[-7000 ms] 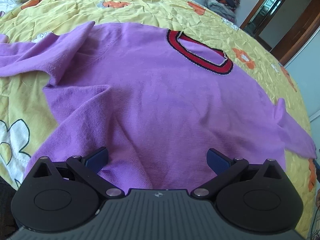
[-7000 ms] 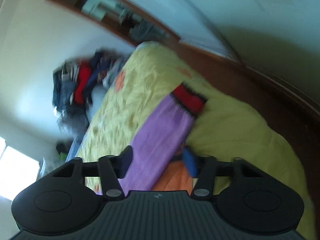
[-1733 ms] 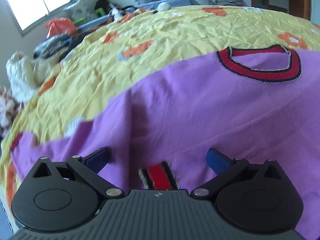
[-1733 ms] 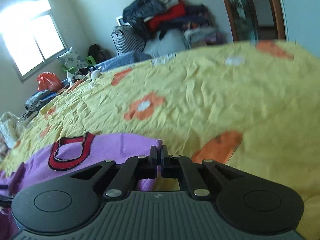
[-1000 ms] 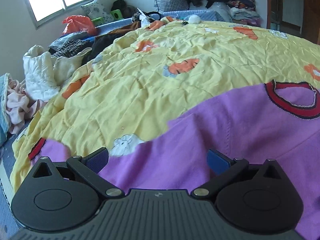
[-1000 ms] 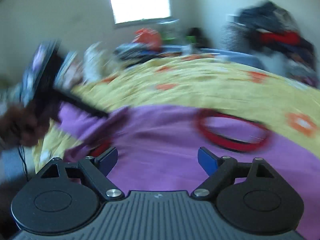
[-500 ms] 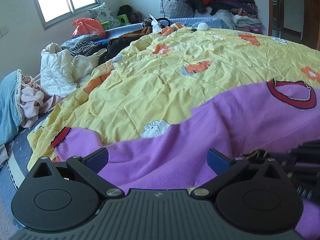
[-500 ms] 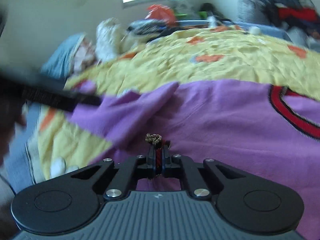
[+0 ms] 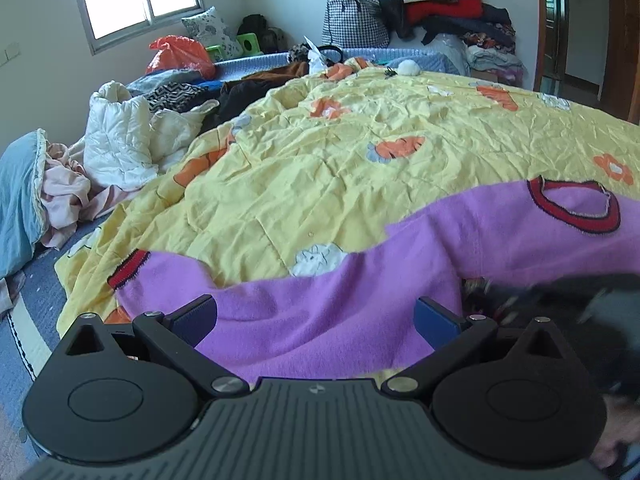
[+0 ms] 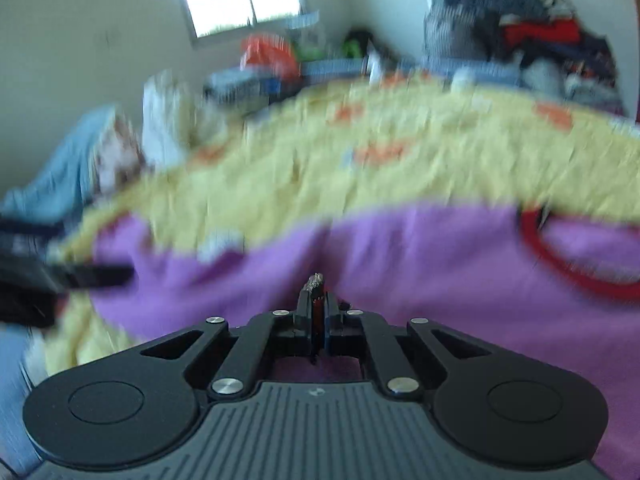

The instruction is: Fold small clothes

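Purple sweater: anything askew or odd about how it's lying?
Yes. The purple sweater isn't flat: one sleeve trails off to the left, its red cuff at the yellow quilt's edge. The right gripper is shut on a red-trimmed bit of the sweater. The left gripper is open, holding nothing.

My left gripper (image 9: 316,316) points downward with its jaws spread wide, nothing pinched between them. My right gripper (image 10: 318,300) has just been closing: its jaws now stand nearly together, clamped on a red cuff (image 10: 319,312). In the left wrist view, the right gripper shows as a dark blur at lower right.
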{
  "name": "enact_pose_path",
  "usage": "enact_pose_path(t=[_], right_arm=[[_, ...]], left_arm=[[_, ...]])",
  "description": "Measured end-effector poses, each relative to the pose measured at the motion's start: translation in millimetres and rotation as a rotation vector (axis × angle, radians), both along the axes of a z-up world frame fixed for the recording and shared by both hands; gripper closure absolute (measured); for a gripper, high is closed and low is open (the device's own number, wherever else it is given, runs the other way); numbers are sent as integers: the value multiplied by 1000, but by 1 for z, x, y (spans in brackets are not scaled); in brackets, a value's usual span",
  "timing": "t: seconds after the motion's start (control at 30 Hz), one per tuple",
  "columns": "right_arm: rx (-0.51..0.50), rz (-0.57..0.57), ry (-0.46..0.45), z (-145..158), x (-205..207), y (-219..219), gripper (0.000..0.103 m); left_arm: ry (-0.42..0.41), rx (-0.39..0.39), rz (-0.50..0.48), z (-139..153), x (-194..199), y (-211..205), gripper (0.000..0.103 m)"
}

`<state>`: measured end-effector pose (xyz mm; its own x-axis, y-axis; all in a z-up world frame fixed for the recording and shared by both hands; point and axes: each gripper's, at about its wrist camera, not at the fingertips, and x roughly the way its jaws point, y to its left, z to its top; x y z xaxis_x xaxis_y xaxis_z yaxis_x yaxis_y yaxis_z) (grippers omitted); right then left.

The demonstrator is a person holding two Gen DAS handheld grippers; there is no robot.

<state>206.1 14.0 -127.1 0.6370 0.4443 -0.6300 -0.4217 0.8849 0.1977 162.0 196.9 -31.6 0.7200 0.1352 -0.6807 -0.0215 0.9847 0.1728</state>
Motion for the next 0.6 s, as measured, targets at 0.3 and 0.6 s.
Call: enact_pose_path(t=[0.3,0.6], right_arm=[[141,-206,-166,55,-43,-155,25],[-28,-602,36,4,-18,-345,70]], left_arm=[[7,-143,-64,4,2,-25,0],[111,-8,-153,-74,54,-121,0]])
